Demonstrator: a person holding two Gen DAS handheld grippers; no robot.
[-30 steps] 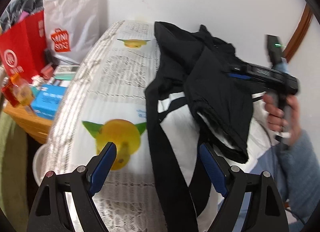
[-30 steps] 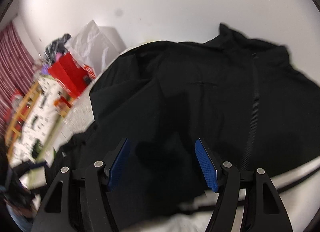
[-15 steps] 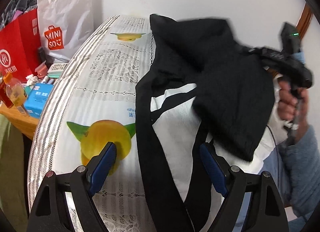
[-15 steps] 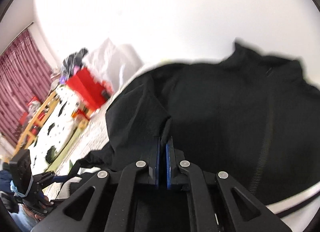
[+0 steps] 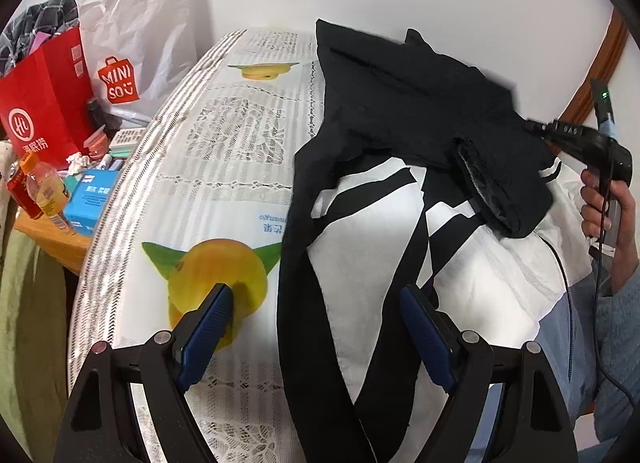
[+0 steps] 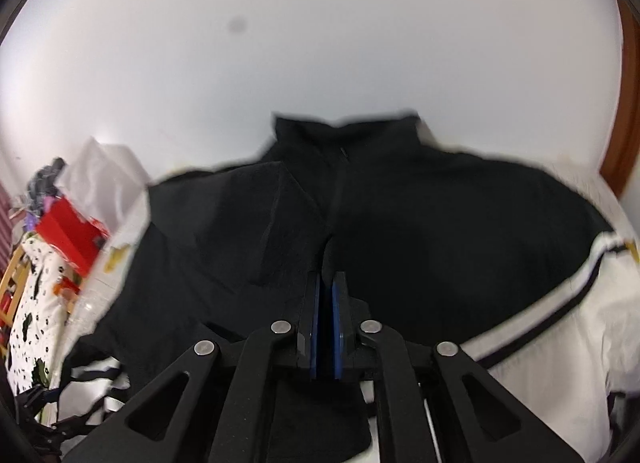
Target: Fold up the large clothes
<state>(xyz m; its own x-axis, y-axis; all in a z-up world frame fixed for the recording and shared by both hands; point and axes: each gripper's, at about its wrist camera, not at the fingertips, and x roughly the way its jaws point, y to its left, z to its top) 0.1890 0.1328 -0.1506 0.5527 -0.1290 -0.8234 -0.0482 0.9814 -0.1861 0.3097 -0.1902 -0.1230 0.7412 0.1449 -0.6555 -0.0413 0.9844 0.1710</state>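
A: Nearest us, our left gripper [image 5: 316, 327] hovers wide, empty, over the lace-covered table [image 5: 224, 151].

B: Our right gripper [image 6: 325, 299] pinches the black-and-white zip jacket [image 5: 420, 135] sprawled beyond; a thin pinch could slip, spoiling our fold.

Black left gripper [image 5: 316, 327] with blue-padded jaws; grey-blue sleeve [image 5: 612, 343].

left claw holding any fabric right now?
No. The left claw stands wide open above the jacket, its pads clear of the cloth.
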